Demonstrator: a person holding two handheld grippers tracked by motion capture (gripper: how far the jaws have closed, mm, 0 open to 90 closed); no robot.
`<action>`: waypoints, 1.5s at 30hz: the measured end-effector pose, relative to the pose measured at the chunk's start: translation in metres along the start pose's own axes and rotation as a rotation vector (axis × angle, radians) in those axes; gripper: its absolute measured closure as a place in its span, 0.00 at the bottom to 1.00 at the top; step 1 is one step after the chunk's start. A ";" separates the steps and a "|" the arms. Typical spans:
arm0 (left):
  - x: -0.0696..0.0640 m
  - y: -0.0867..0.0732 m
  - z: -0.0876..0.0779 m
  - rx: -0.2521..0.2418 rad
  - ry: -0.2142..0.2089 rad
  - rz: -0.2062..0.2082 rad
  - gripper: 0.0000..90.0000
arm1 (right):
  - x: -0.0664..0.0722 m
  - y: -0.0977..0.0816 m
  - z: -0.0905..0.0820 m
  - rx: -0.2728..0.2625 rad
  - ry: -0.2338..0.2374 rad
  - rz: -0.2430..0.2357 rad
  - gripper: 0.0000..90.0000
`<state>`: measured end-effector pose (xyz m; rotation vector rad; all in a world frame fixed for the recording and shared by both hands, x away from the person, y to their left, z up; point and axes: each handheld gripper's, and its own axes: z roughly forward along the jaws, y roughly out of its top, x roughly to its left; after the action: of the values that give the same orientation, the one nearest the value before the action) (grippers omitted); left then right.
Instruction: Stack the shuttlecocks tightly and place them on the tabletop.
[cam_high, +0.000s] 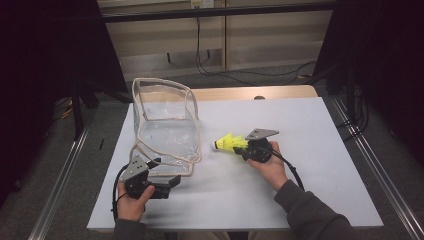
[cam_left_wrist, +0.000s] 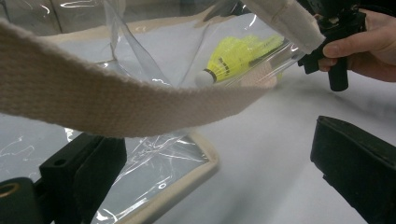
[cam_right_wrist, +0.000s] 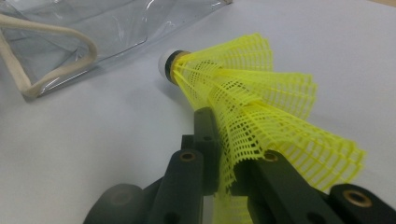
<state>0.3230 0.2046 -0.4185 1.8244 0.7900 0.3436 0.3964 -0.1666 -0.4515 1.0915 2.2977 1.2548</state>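
A yellow mesh shuttlecock (cam_high: 229, 142) with a white cork tip hangs just above the white table (cam_high: 280, 190), cork pointing left toward the bag. My right gripper (cam_high: 246, 148) is shut on its skirt; in the right gripper view both black jaws pinch the mesh (cam_right_wrist: 243, 93) at my right gripper (cam_right_wrist: 229, 158). A clear plastic bag (cam_high: 165, 130) with beige trim stands open at the left. My left gripper (cam_high: 166, 171) sits at the bag's near corner, open. In the left gripper view the beige strap (cam_left_wrist: 116, 102) crosses above the wide-spread jaws of my left gripper (cam_left_wrist: 210, 140), and the shuttlecock (cam_left_wrist: 238, 56) shows through the plastic.
The white board lies on a wooden tabletop (cam_high: 280, 92). Cables (cam_high: 215, 70) run on the floor behind, and metal rails (cam_high: 370, 160) flank both sides. The bag's corner (cam_right_wrist: 56, 74) lies left of the shuttlecock in the right gripper view.
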 end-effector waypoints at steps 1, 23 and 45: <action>0.000 0.000 0.000 -0.002 0.000 -0.001 0.04 | 0.000 0.000 0.000 0.001 0.002 -0.003 0.95; 0.000 0.000 0.000 -0.002 0.000 -0.001 0.04 | 0.009 -0.003 0.010 -0.008 -0.017 0.042 0.78; 0.000 0.000 0.000 -0.004 0.003 -0.002 0.04 | 0.007 0.003 0.016 0.002 -0.074 0.013 0.95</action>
<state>0.3230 0.2051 -0.4187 1.8196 0.7923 0.3462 0.4024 -0.1506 -0.4577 1.1360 2.2415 1.1968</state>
